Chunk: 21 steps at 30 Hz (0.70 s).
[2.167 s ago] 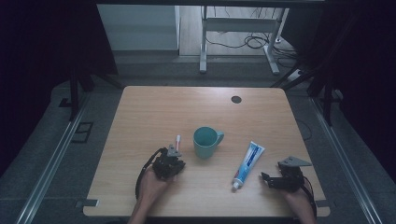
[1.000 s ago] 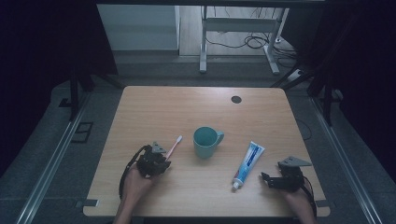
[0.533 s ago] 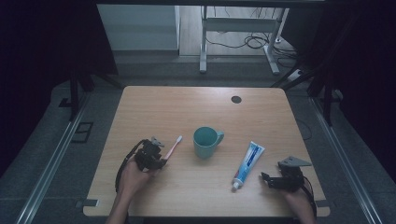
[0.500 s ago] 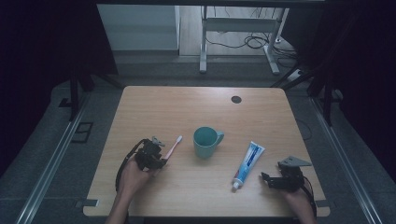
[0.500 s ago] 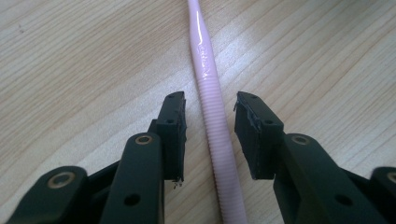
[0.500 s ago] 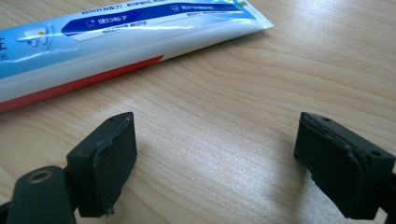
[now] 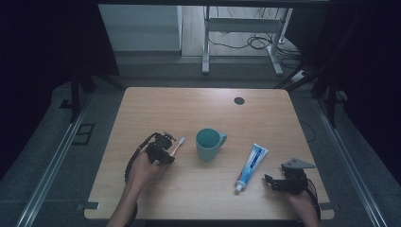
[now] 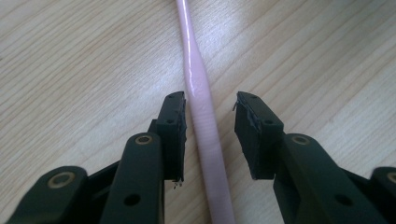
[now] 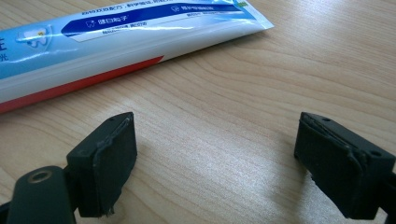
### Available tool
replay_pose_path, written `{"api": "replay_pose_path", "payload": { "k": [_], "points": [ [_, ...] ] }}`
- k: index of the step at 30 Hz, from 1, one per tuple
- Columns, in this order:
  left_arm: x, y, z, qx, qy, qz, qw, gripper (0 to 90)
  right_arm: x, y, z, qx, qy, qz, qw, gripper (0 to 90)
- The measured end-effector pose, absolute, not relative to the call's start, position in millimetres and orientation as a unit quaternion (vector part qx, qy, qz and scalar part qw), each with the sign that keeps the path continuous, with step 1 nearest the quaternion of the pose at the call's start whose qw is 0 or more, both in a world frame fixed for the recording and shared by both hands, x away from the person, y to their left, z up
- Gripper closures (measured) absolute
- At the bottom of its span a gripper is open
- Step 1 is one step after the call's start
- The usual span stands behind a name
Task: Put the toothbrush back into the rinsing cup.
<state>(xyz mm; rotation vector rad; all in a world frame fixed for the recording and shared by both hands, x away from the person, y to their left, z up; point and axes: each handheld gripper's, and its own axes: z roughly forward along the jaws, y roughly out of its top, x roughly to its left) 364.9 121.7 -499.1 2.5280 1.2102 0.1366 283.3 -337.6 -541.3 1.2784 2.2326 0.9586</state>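
Observation:
A pink toothbrush (image 7: pixel 178 144) lies flat on the wooden table (image 7: pixel 189 109), left of a teal mug (image 7: pixel 208 143). My left gripper (image 7: pixel 168 149) is low over its handle. In the left gripper view the pink handle (image 8: pixel 198 93) runs between the jaws, which straddle it with a gap on the right side; my left gripper (image 8: pixel 210 105) is open. A blue and white toothpaste tube (image 7: pixel 251 165) lies right of the mug. My right gripper (image 7: pixel 268 180) rests just right of the tube's cap end, open wide and holding nothing (image 9: pixel 215 140), with the tube (image 9: pixel 116 28) ahead of it.
A dark round grommet hole (image 7: pixel 239 100) sits near the table's far edge. Beyond the table stand a metal desk frame (image 7: pixel 236 28) and floor cables. Dark curtains close both sides.
The left gripper and toothbrush moved left, away from the mug, and the brush went from raised near the mug to lying on the table. The right gripper stayed put.

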Motion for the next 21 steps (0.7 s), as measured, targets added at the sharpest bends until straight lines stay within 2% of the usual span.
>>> {"api": "replay_pose_path", "payload": {
  "k": [4, 12, 21],
  "points": [
    [371, 114, -501, 0.889, 0.430, 0.041, 0.153, 66.5, 283, -338, -541, 0.457, 0.797, 0.343, 0.196, 12.8],
    [376, 108, -505, 0.889, 0.434, 0.041, 0.140, 77.6, 283, -338, -541, 0.457, 0.797, 0.343, 0.197, 12.9],
    [375, 111, -503, 0.890, 0.428, 0.061, 0.141, 80.2, 283, -338, -541, 0.457, 0.797, 0.343, 0.197, 12.8]
  ]
}}
